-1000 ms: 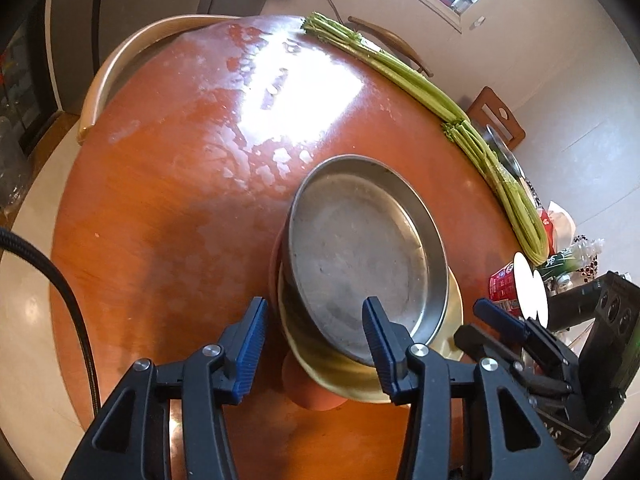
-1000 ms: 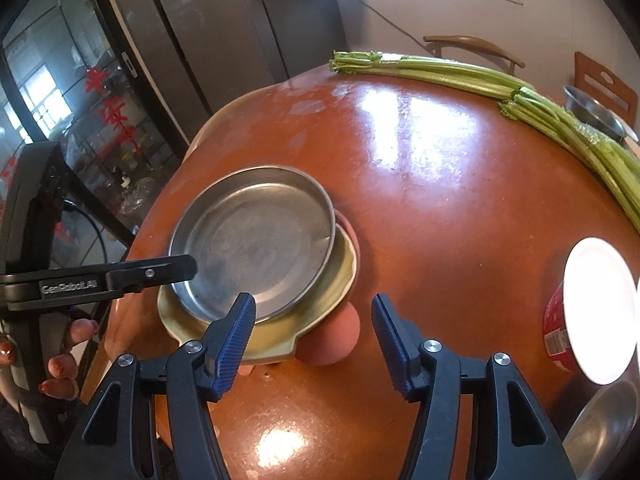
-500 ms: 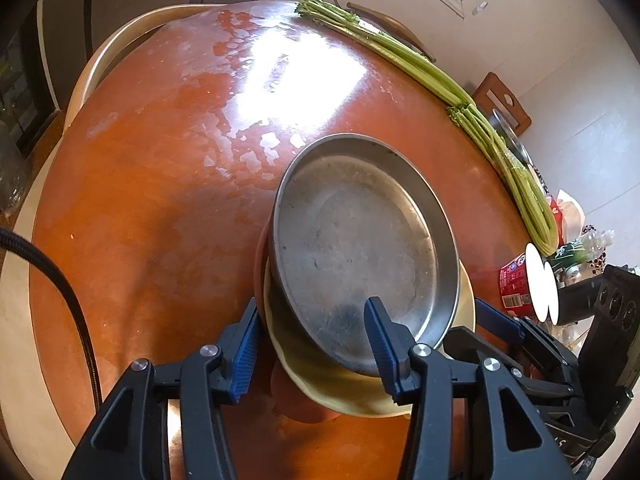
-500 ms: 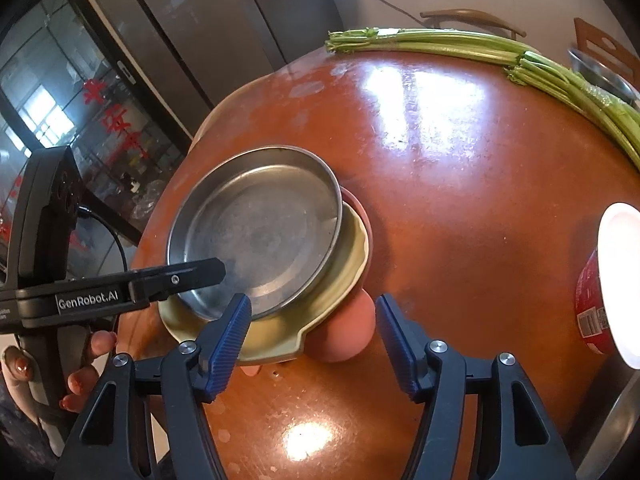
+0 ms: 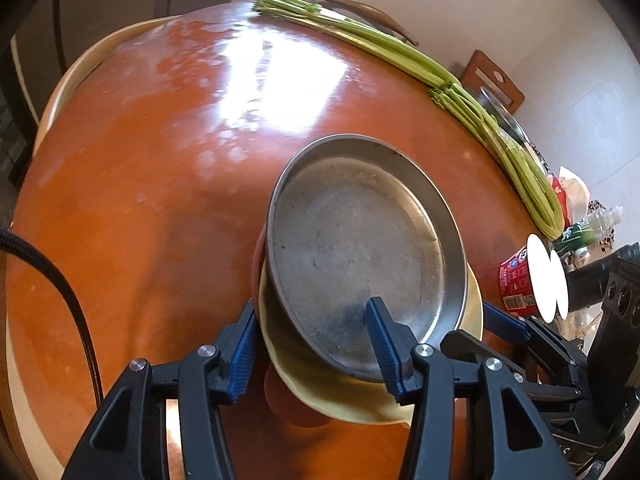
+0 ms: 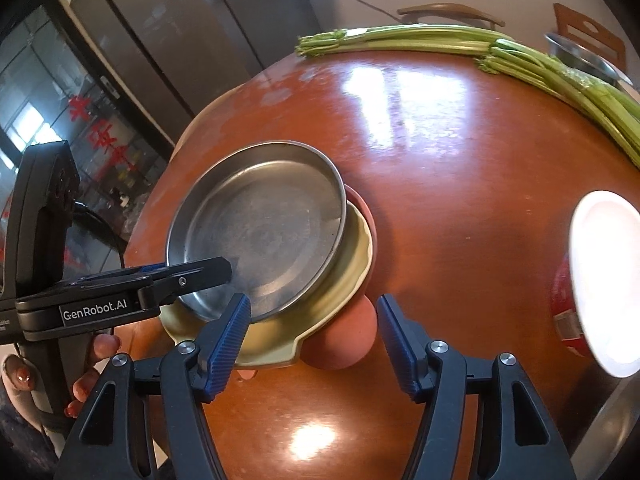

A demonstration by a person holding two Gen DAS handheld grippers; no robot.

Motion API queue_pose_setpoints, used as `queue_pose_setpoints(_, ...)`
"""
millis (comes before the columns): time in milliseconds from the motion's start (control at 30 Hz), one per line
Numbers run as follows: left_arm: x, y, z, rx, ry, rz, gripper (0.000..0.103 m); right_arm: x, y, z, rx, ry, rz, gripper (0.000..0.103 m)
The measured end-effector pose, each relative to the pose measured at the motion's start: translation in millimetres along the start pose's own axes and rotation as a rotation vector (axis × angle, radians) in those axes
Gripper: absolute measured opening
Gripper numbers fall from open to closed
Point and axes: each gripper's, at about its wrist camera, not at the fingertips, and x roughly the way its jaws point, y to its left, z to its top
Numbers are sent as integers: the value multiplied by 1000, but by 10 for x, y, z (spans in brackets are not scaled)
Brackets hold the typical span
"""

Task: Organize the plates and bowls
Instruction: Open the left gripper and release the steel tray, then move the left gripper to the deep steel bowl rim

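Left wrist view first: the left gripper [image 5: 312, 346] sits wide open, straddling the near edge of the stack. One blue finger is over the inside of the steel plate [image 5: 356, 256], the other is outside, down by the rim of the yellow dish [image 5: 320, 384]. It isn't gripping anything yet. Under the yellow dish there's a pinkish-orange bowl [image 5: 296, 408] peeking out, all on the near half of the round red table [image 5: 140, 200]. A celery bunch [image 5: 440, 80] lies along the far right edge and a red cup [image 5: 516, 280] stands right of the stack.

If the plan is to pinch the steel plate's rim, I'd drop the outer finger between steel and yellow so it grabs one piece, not two. The steel plate sits off-centre on the stack, so squeeze slowly.

Right wrist view: the right gripper [image 6: 312, 332] is also spread wide and empty, fingers either side of the orange bowl's near edge, with the yellow dish's lip just beside its left finger. From here the left gripper's upper finger lies across the steel plate's near-left rim; whether it actually touches the metal is hard to say with the fisheye. The right one could steady the lower pieces while the plate gets lifted.
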Motion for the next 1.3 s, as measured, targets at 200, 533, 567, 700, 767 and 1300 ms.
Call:
queue_pose_setpoints(200,127,-200,150,52,10,-6,54,-91,-146,10,29,-11,-36,67)
queue_pose_setpoints(533,116,-220,222,73,-22,17,55,-126,-149,11,9,-21,-65,67)
queue_pose_setpoints(567,89,-210,232,72,-35,29,55,-145,-145,5,10,-26,-70,67)
queue_pose_setpoints(700,-90,-131,220,66,-99,84,55,-256,-96,14,-14,-76,-96,67)
queue_pose_setpoints(767,-192,-122,204,71,-126,101,55,-326,-72,9,-29,-103,-109,67)
queue_pose_setpoints(1300,-579,-1019,11,215,-255,114,55,-1325,-279,-199,-43,-314,-200,68)
